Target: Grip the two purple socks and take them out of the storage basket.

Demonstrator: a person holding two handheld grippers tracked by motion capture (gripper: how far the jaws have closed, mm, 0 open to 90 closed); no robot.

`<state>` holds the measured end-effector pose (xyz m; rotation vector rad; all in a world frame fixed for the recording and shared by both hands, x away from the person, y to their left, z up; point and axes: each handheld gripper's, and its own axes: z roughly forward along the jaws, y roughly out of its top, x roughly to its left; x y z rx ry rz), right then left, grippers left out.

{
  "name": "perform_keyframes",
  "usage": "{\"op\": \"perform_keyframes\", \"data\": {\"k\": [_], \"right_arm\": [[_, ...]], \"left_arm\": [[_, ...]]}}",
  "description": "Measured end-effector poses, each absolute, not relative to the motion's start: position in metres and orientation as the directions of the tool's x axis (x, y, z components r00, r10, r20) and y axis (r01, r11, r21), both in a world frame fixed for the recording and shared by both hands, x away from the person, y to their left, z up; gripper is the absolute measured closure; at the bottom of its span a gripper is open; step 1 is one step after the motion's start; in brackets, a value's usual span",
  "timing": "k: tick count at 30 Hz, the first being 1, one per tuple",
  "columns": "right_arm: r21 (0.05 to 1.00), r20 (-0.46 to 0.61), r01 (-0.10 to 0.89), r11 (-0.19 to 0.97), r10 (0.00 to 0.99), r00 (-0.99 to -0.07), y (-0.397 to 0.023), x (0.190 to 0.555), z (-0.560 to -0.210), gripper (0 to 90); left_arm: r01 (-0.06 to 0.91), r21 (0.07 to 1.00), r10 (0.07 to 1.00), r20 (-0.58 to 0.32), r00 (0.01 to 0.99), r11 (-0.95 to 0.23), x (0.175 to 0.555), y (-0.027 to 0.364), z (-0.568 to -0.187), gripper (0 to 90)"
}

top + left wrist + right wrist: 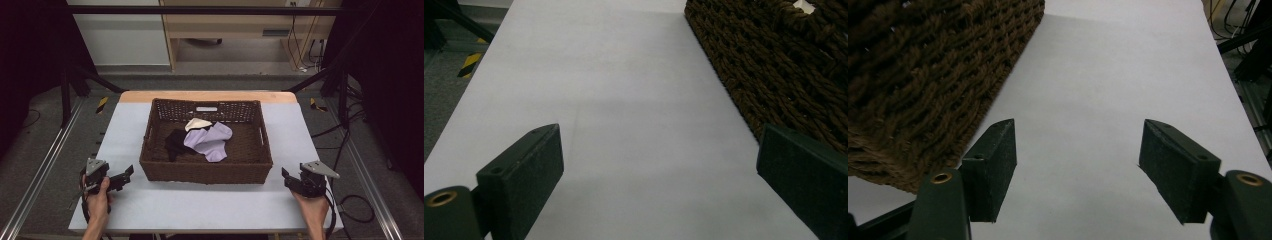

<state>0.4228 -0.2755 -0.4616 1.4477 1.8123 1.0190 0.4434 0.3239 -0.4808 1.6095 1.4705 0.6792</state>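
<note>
Nothing looks started: the lilac (210,142), black (176,143) and cream socks (197,123) lie heaped inside the brown woven basket (206,170), while the left gripper (127,173) and right gripper (286,176) flank it, jaws apart and empty

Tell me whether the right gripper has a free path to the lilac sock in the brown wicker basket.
Probably yes. The right gripper sits open beside the brown wicker basket, whose top is uncovered. The lilac sock lies on top of the other socks, so only the basket's wall must be cleared by lifting over.
</note>
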Motion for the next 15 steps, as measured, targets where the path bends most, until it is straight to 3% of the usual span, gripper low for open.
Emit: {"op": "perform_keyframes", "data": {"k": [15], "right_arm": [[0.892,0.066,0.449,0.046,0.971,-0.231,-0.274,0.414,-0.427,33.8]], "left_arm": [[0.528,0.849,0.974,-0.142,0.177,0.028,0.444,0.324,-0.481,5.1]]}}
